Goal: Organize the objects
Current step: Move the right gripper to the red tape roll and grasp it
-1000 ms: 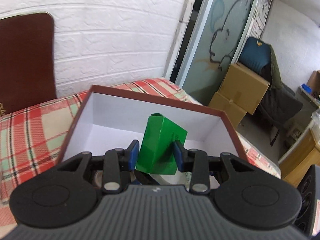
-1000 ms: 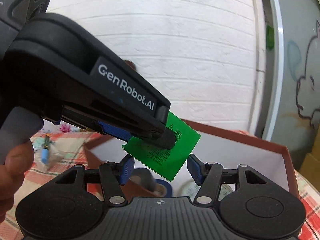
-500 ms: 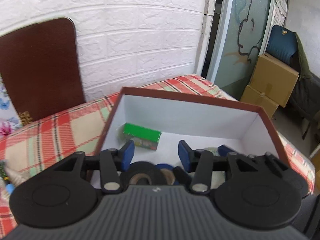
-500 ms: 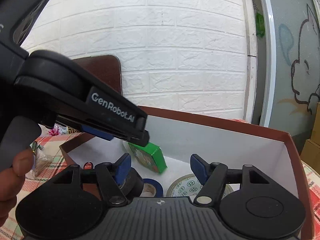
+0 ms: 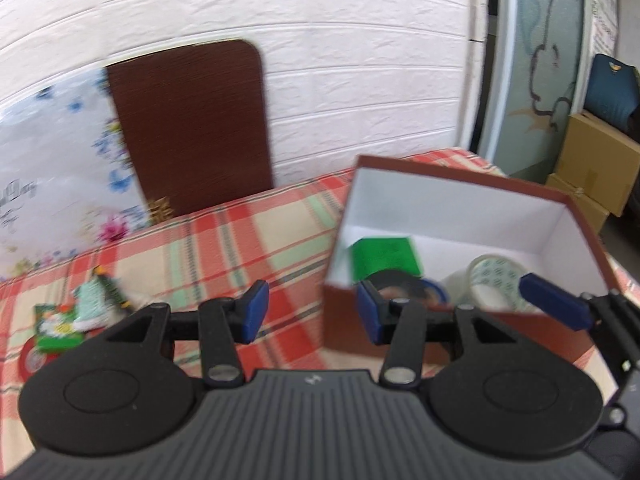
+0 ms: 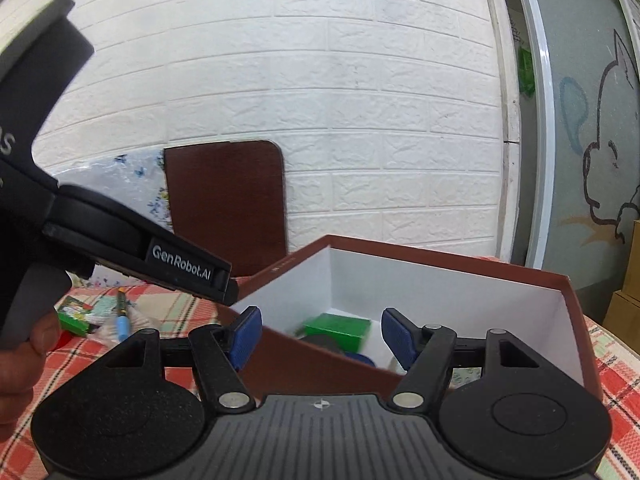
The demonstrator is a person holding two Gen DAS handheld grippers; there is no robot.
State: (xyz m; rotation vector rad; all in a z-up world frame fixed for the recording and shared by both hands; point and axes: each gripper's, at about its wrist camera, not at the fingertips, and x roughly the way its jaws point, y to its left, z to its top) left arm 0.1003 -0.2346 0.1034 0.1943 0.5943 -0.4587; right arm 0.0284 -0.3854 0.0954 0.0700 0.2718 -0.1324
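Ahead of both tools stretches the plaid tablecloth [image 5: 224, 240], backed by a white brick wall [image 6: 320, 80] with a dark brown board [image 5: 192, 128] leaning on it. The maroon box [image 5: 460, 184], white inside, sits ahead and to the right of the left gripper [image 5: 308, 312], whose blue pads are spread with nothing between them. Inside the box, at its far-left corner, lies the green box [image 5: 384, 256], with black tape [image 5: 396, 284] and a patterned tape roll [image 5: 496, 276] nearer. The right gripper [image 6: 320, 336] hangs over the box's near wall, fingers apart and empty. Small packets [image 5: 64, 320] lie to the left gripper's left.
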